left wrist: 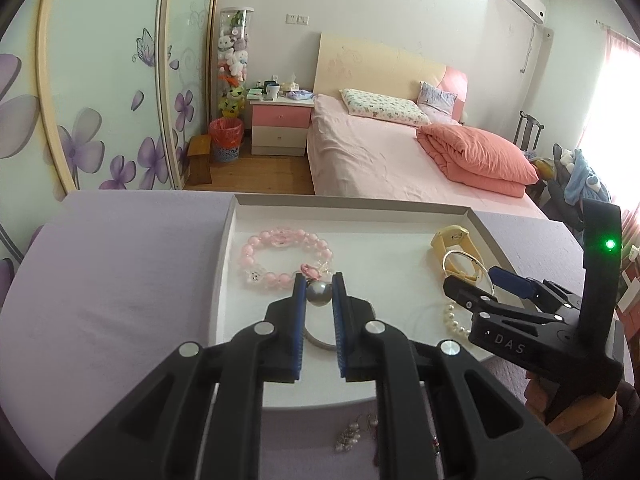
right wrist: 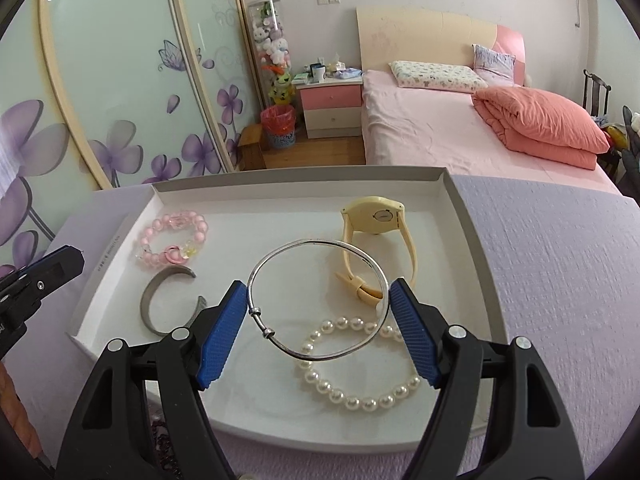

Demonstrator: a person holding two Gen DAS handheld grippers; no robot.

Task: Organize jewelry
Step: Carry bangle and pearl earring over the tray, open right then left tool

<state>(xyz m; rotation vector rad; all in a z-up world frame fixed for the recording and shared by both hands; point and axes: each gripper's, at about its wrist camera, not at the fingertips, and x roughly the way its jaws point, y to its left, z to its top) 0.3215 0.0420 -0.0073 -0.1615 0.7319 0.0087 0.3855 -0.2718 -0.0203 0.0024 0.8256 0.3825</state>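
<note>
A white tray [right wrist: 300,182] lies on a purple cloth. It holds a pink bead bracelet [right wrist: 172,240], a grey open cuff [right wrist: 154,308], a yellow watch [right wrist: 374,214] and a white pearl bracelet [right wrist: 360,394]. My right gripper [right wrist: 318,286] is shut wide on a thin silver bangle [right wrist: 316,244], held above the pearls and the watch strap. In the left wrist view, my left gripper [left wrist: 319,280] is shut on a small grey pearl-like bead [left wrist: 319,294] over the tray, just in front of the pink bracelet [left wrist: 280,256]. The right gripper [left wrist: 474,278] is at the right of that view.
Pale pink earrings [left wrist: 356,432] lie on the purple cloth [left wrist: 120,300] before the tray's near edge, and dark beads [right wrist: 164,448] show below my right gripper. A hand [left wrist: 580,412] holds the right gripper. A pink bed [right wrist: 460,132] stands beyond the table.
</note>
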